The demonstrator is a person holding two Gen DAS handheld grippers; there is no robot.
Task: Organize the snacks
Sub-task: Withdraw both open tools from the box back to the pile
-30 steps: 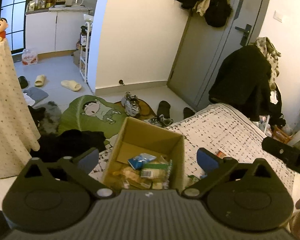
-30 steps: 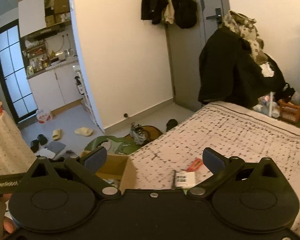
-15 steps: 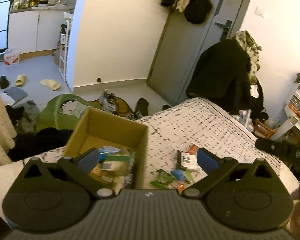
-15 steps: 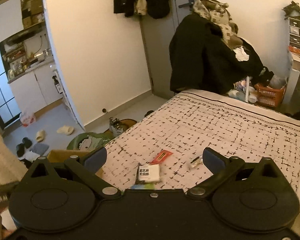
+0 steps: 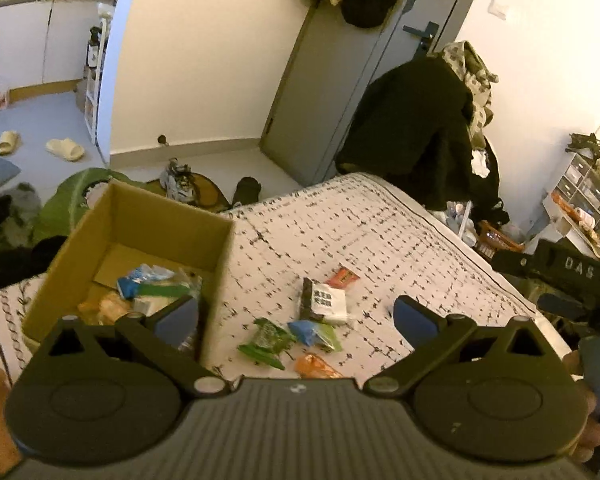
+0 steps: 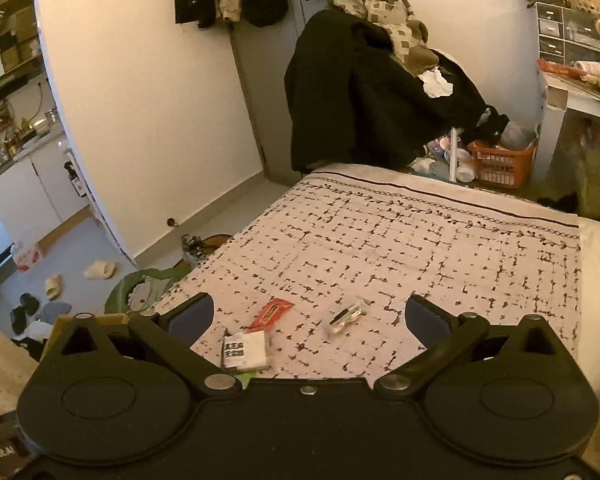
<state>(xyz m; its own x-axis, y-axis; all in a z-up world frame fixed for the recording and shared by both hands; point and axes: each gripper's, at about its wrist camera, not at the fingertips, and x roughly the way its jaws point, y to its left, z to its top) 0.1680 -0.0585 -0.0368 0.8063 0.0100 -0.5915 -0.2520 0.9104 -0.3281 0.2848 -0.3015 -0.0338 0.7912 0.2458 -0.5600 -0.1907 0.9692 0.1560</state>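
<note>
Your left gripper [image 5: 296, 314] and right gripper [image 6: 310, 314] gape empty; packets, perhaps snacks [image 5: 300, 336], lie lower centre beside the box [image 5: 148, 216].

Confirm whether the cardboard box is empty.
No, the cardboard box already holds several snack packets, blue, green and orange among them.
</note>
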